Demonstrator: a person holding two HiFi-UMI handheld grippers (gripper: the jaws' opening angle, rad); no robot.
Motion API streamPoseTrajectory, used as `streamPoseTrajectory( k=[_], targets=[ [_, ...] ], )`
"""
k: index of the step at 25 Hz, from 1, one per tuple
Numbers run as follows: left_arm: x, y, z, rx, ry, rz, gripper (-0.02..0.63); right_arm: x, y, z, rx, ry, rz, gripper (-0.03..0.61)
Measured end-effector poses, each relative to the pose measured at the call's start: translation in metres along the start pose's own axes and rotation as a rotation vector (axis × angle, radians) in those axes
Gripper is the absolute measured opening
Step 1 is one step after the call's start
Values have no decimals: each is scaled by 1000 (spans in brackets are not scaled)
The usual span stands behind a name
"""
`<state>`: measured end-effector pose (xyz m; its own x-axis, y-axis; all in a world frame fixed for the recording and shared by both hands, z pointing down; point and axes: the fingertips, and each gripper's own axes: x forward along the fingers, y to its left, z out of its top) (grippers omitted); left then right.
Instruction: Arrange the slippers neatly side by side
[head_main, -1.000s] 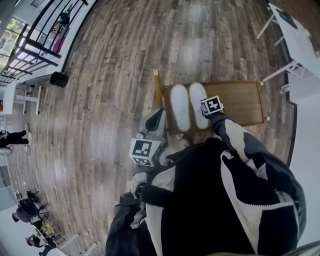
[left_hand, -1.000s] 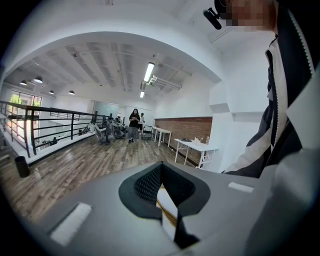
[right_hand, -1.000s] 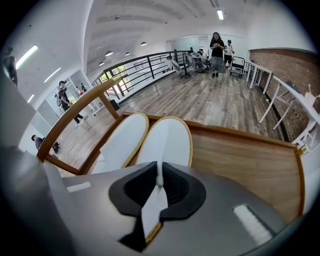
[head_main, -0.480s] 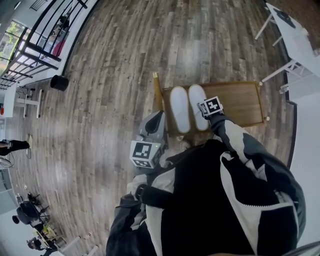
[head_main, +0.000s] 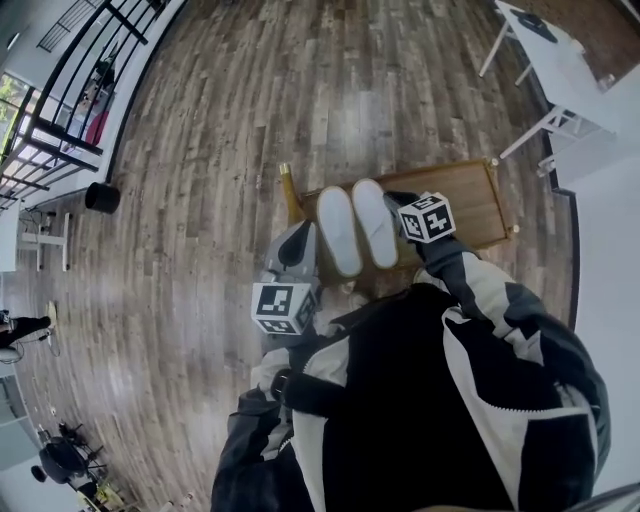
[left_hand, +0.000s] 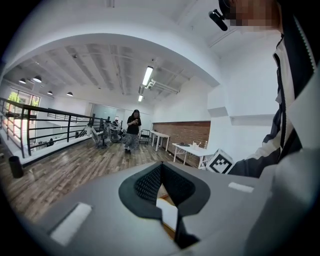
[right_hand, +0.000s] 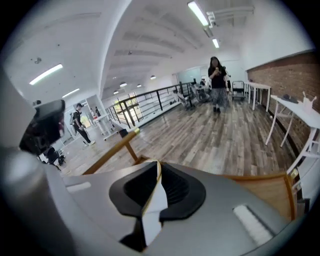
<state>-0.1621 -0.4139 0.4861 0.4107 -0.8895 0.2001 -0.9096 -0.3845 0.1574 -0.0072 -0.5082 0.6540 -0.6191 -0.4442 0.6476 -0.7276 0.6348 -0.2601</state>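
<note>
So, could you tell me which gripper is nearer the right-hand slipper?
Right. The right gripper hangs just beside the right-hand slipper; the left gripper is past the left-hand slipper, farther off.

I saw white, tan-edged slippers (head_main: 355, 228) and a brown wood-grained bench (head_main: 465, 200); the floor (head_main: 220, 140) was streaked grey-brown planking.

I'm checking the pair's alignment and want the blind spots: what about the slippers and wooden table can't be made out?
Surface detail of the slippers: too small in head view; each gripper view shows only a white sliver.
Near edge of the wooden table: head view, covered by the person's jacket.
Its underside: head view, hidden by its own top.
</note>
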Motion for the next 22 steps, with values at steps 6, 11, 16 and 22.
streamPoseTrajectory(
  k=[6,11,16,22],
  targets=[
    [38,-19,30,25,-38,-52,17,-97,37,100,-126,-325,35,5],
    [68,-47,53,57,-76,-96,17,-169,45,141,-246,-500,-4,3],
    [88,-73,73,77,-112,-125,17,-207,35,144,-283,-558,-43,2],
    [102,-98,76,92,-117,-144,17,-216,10,134,-244,-544,-51,1]
  ],
)
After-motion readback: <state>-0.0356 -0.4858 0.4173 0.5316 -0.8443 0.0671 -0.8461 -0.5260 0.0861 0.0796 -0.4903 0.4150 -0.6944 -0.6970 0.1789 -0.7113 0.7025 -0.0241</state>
